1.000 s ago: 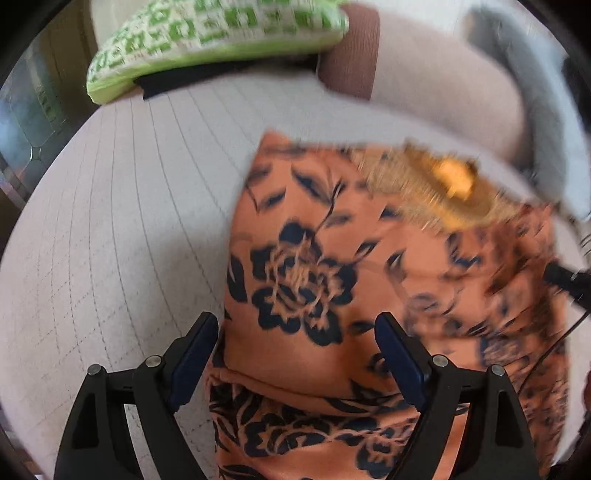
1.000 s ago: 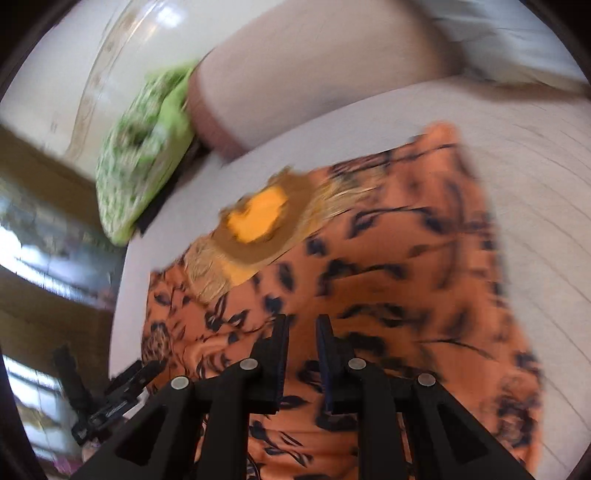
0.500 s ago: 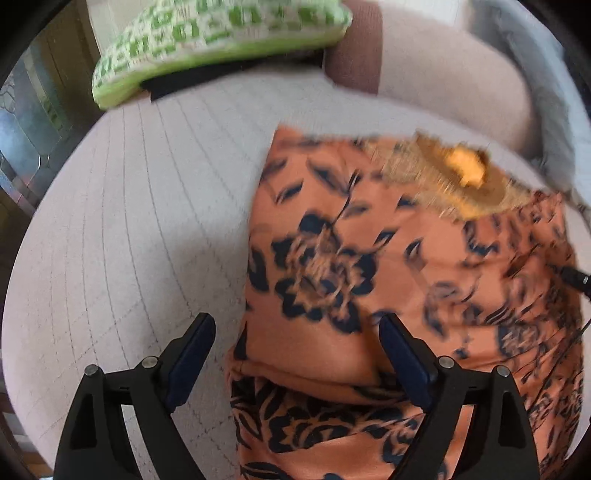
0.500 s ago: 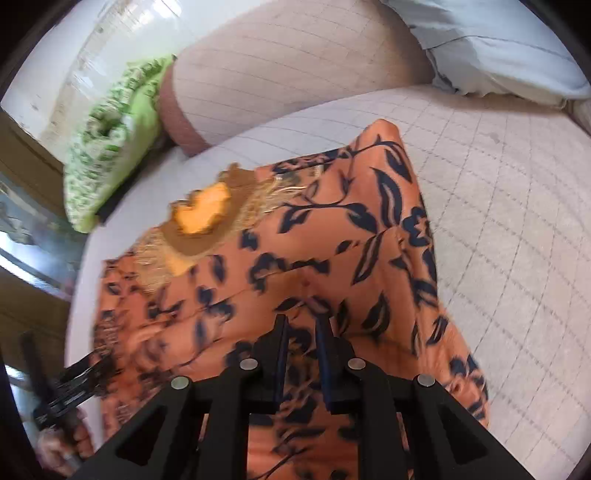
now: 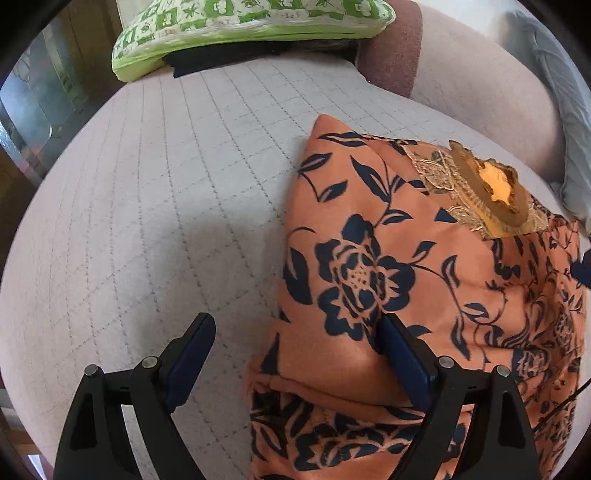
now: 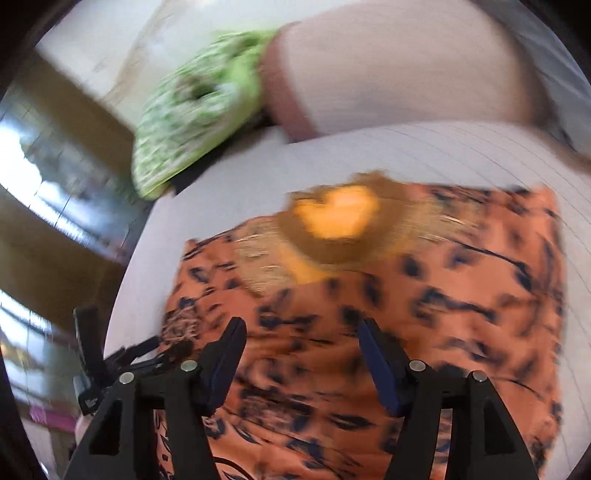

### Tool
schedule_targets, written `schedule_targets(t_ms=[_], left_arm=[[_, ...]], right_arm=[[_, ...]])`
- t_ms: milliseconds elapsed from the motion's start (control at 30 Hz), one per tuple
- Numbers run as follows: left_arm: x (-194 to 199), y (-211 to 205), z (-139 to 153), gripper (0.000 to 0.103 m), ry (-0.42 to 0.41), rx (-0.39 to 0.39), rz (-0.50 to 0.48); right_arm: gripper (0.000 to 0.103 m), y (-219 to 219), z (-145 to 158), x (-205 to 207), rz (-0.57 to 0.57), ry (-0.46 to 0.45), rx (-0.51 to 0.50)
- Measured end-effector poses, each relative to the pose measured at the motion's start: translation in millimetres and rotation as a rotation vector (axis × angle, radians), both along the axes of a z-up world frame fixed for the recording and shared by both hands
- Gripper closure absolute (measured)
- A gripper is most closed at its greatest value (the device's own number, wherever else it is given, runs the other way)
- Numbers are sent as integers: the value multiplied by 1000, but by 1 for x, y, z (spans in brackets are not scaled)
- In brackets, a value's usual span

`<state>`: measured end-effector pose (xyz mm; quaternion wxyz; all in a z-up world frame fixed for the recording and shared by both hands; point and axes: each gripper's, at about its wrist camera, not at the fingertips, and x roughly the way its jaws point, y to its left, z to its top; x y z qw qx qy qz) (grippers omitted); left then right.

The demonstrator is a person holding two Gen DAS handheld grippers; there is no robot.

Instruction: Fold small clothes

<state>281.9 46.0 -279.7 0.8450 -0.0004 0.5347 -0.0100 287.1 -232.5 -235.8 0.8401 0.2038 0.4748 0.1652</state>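
Observation:
An orange garment (image 5: 388, 258) with dark blue flowers and a gold embroidered neckline (image 5: 487, 184) lies partly folded on a pale quilted sofa seat (image 5: 166, 184). My left gripper (image 5: 295, 350) is open and empty, just above the garment's left edge. My right gripper (image 6: 299, 354) is open and empty above the garment (image 6: 406, 295); that view is blurred. The left gripper also shows in the right wrist view (image 6: 122, 354), at the garment's left side.
A green patterned cushion (image 5: 240, 26) lies at the back of the seat, over something black. A brown-edged sofa backrest (image 5: 480, 81) and a grey pillow (image 5: 561, 110) are at the back right. A dark floor edge shows on the left.
My right gripper has opened and let go of the garment, and it swung so the view blurred. My left gripper stayed open and drifted left and back a little.

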Motion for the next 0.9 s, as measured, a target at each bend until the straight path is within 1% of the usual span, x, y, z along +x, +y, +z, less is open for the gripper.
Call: schedule_targets(t_ms=[67,100,133,167,200,233,267,300,367,433,467,533,567,633,700,767,833,900], left_arm=[[1,1,-1,12,2,14,-12],[0,0,-2,12,1,23,-19],[0,0,-3,12,0,30,-27],[0,-1,-3,12,-1,34,-34],[-1,0,-3,12,-1,33,-37],[-1,0,-4,12,0,30,-37],[1,-1,-4,12,3,25,-37],[1,2,-5,12,6,21,-36],[0,1,-7,12,8,20,-37],[-3,1,-7,12,8,25,-40],[-4,1,-7,12,8,25,-41],[-2,0,-7,12,10,22,-41],[0,0,-7,12,12,17,-41],[2,1,-8,12,16,9,-38],[3,3,-9,12,17,4,-36],[4,4,-9,12,16,6,-36],[4,4,-9,12,16,7,-33],[3,3,-9,12,13,15,-33]], right_arm=[[40,27,-1,3,57,-24,-20],[45,45,-3,5,99,-33,-63],[47,54,-4,6,123,-34,-100],[47,68,-8,9,162,-31,-148],[47,78,-12,12,192,-25,-174],[47,85,-19,16,236,1,-201],[47,87,-24,19,251,13,-230],[47,90,-30,24,245,11,-290],[47,89,-40,34,238,20,-334],[47,88,-52,41,236,60,-316],[48,89,-51,41,241,56,-307],[85,94,-46,39,304,70,-249],[86,97,-45,39,320,75,-256],[93,103,-44,37,346,68,-310],[96,104,-41,37,343,66,-323],[97,107,-31,37,311,30,-338],[97,111,-17,38,284,-32,-350],[97,112,-10,44,258,-53,-320]])
